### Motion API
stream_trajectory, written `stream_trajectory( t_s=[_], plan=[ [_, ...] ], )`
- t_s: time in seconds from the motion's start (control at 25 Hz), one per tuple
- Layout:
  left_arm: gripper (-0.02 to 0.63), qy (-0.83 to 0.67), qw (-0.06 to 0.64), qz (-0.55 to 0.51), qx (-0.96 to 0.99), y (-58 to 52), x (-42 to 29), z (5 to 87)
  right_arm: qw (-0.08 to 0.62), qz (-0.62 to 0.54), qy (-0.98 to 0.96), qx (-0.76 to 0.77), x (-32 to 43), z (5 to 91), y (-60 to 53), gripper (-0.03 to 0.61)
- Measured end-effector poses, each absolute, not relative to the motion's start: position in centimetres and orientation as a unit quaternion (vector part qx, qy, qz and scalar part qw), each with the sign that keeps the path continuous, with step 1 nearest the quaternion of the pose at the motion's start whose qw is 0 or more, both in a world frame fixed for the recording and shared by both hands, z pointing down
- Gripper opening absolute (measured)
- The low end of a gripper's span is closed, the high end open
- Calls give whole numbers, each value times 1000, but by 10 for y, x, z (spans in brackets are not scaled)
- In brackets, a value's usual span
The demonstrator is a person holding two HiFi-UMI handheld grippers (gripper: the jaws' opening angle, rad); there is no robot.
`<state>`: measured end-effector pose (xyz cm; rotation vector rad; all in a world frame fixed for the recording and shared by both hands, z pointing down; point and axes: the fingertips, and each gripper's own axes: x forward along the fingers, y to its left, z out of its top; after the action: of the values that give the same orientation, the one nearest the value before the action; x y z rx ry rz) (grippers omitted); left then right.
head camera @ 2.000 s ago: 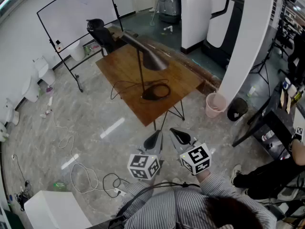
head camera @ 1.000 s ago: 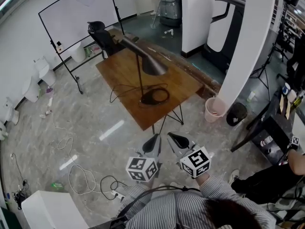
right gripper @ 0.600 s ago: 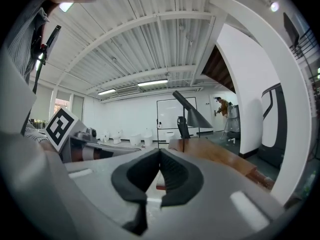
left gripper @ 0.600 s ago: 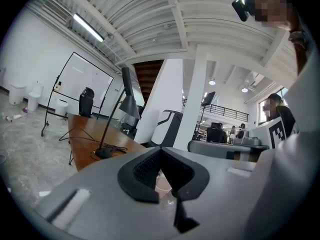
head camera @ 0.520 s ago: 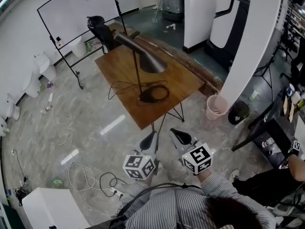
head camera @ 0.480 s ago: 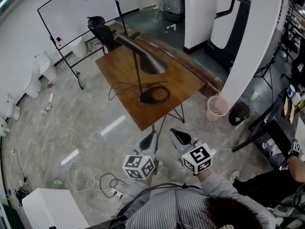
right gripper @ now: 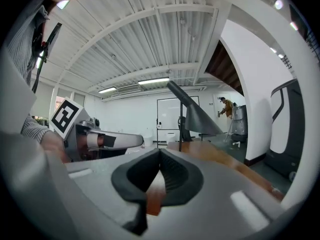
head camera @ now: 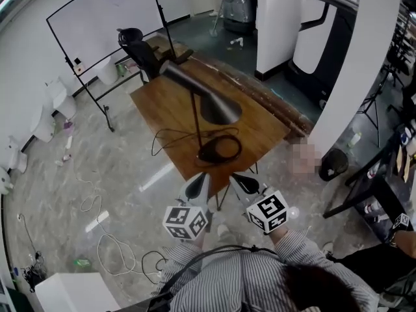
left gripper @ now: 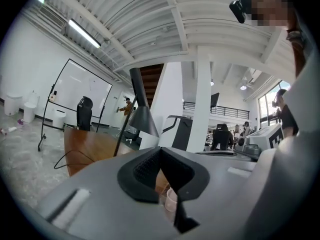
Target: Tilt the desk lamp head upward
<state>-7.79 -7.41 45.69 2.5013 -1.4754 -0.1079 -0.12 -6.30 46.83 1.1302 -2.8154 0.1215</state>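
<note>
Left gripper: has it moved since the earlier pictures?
Yes. The left gripper has moved forward, toward the wooden table; its tip now sits by the table's near corner, closer to the lamp's base.

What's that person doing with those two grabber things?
A person holds a gripper in each hand, facing a wooden table with a black lamp on it. The left gripper and the right gripper are both shut and empty, short of the table. The lamp's head tilts downward; neither gripper touches it.
</note>
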Motion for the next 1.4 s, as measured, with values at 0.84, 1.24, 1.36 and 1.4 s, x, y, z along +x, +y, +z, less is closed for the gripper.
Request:
stream_trajectory(
  t_s=[0.84,1.24,1.36,1.4],
  plan=[
    [33,-469,-10,54,882,-238,-136,410,76,8,-926,370,-87,527,-242,12],
    [138,-468,-83,96,874,-257,-153,352,79,16,-928,363,-120,547,-284,84],
    [164,-465,-122,114,869,-264,-160,326,88,25,-930,355,-128,555,-292,86],
    [184,-463,-135,121,868,-265,-162,317,93,30,-930,353,-130,557,-294,86]
  ],
)
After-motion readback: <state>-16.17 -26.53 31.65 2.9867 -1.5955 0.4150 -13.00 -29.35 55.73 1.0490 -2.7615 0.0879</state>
